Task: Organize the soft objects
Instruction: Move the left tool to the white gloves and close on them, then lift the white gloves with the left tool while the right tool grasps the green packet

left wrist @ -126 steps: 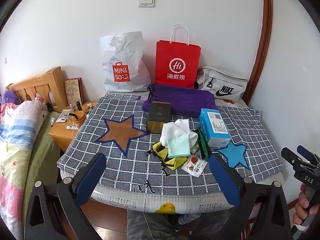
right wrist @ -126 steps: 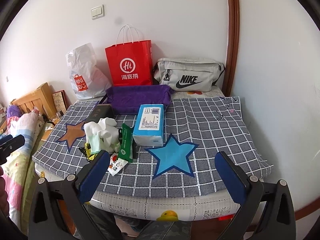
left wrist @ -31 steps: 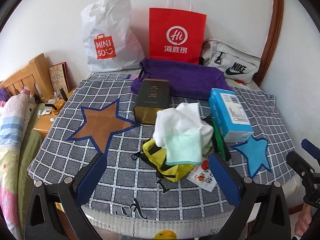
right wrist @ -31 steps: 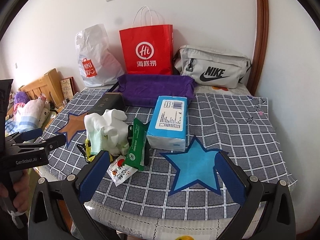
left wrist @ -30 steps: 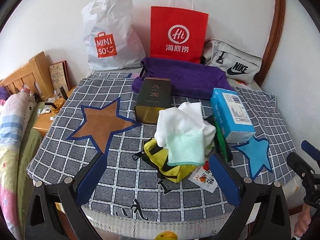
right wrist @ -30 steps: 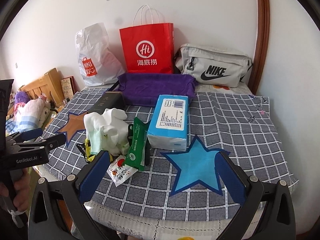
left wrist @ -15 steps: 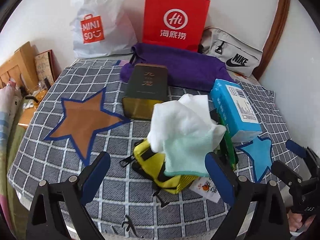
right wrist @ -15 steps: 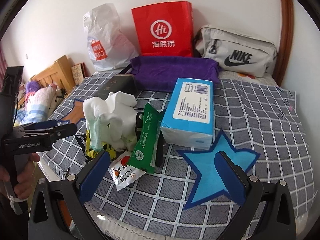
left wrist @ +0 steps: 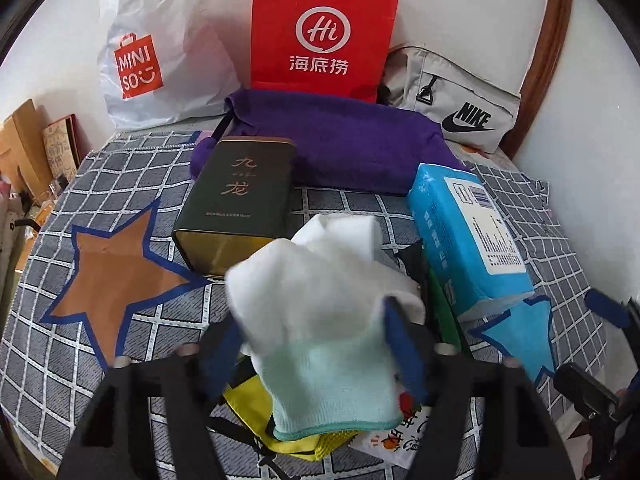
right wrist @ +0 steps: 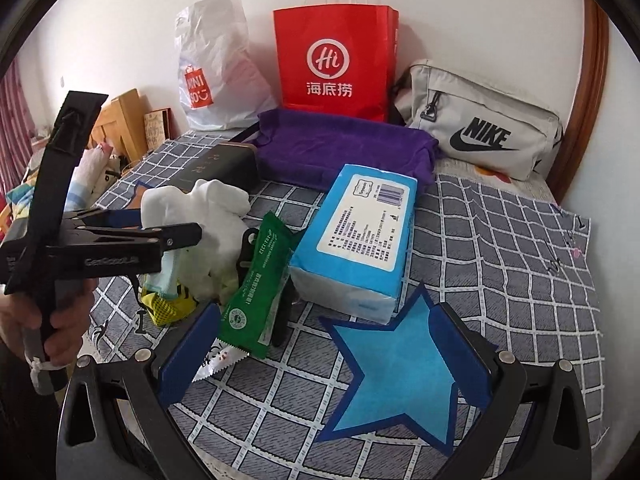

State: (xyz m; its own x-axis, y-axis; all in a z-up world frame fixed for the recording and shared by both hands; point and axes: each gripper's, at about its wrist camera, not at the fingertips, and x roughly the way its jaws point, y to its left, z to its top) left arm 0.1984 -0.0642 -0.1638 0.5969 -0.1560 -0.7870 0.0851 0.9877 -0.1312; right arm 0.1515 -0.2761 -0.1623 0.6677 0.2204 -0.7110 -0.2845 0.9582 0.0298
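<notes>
A white glove with a mint-green cuff lies bunched on a yellow mesh bag in the middle of the checked cloth. My left gripper straddles the glove. Its jaws are closing with the glove between them, and the right pad brushes the fabric. From the right wrist view, one of its fingers lies across the glove. My right gripper is open over the blue star patch, with nothing between its fingers. A folded purple towel lies at the back.
A dark tin, a blue tissue pack, a green packet and a small sachet crowd around the glove. A red paper bag, a white plastic bag and a grey Nike bag line the wall.
My left gripper has come forward and down onto the glove pile, and its jaws have narrowed around the glove. The right gripper has moved closer to the bed.
</notes>
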